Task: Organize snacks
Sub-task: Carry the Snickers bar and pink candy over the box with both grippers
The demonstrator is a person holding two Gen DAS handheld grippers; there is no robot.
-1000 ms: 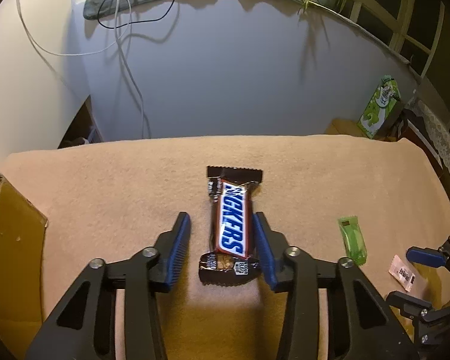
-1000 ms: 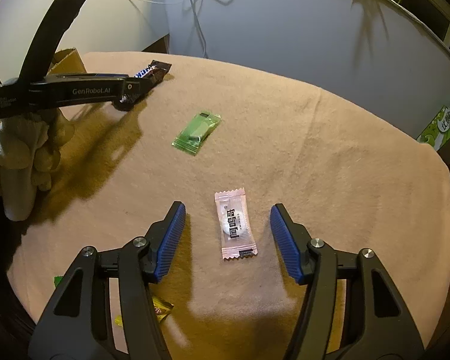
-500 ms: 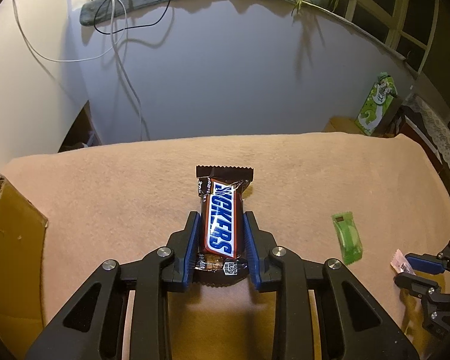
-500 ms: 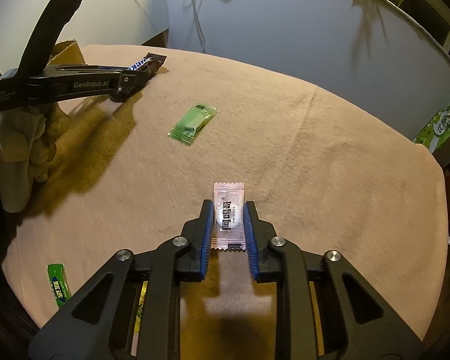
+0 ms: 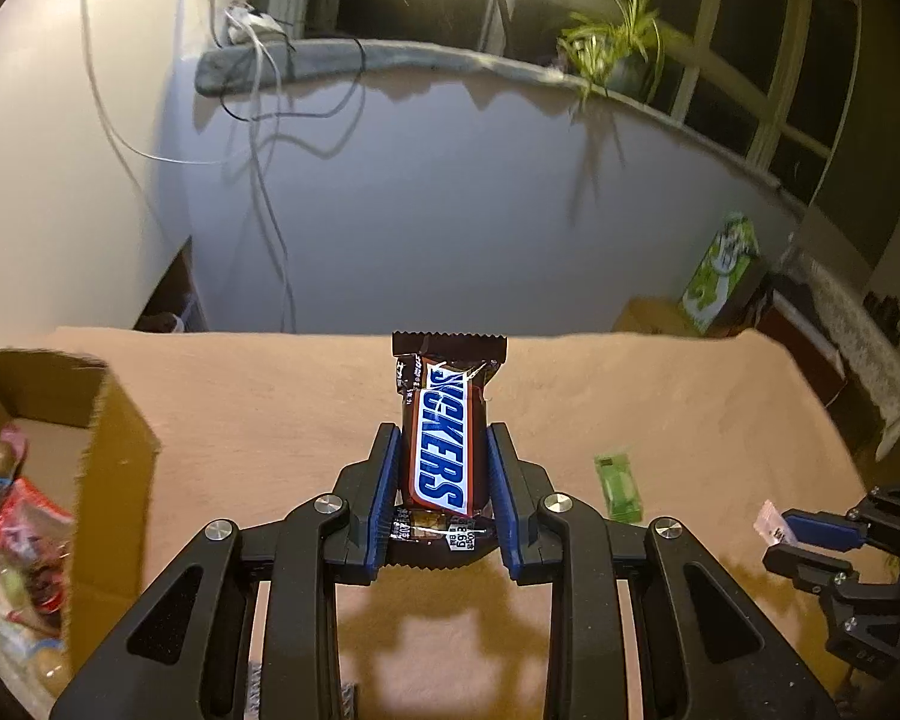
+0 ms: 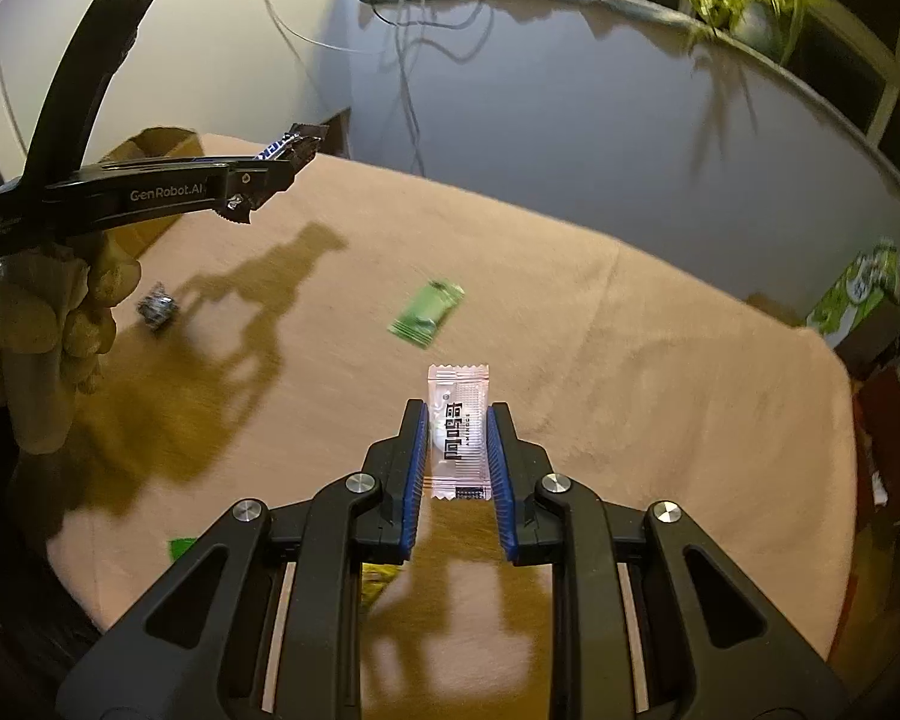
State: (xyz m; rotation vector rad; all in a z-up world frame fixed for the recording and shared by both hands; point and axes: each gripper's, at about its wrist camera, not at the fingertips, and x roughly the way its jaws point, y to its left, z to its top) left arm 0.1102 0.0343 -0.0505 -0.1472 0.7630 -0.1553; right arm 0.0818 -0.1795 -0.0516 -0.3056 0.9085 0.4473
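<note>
Snickers bar (image 5: 444, 444) clamped in the left gripper (image 5: 444, 498), lifted above the tan cloth (image 5: 270, 408).
Pale pink sachet (image 6: 457, 432) is pinched in the right gripper (image 6: 457, 462), also off the cloth; 1 green packet (image 6: 427, 312) lies between them, cardboard box (image 5: 108, 450) at left.

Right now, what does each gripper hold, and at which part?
Left gripper: Snickers bar, lower half. Right gripper: pink sachet, long side edges.

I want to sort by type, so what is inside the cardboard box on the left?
Inside the cardboard box lie several wrapped snacks, one in a red packet. Its near wall hides the rest, and blur hides what kinds they are.
</note>
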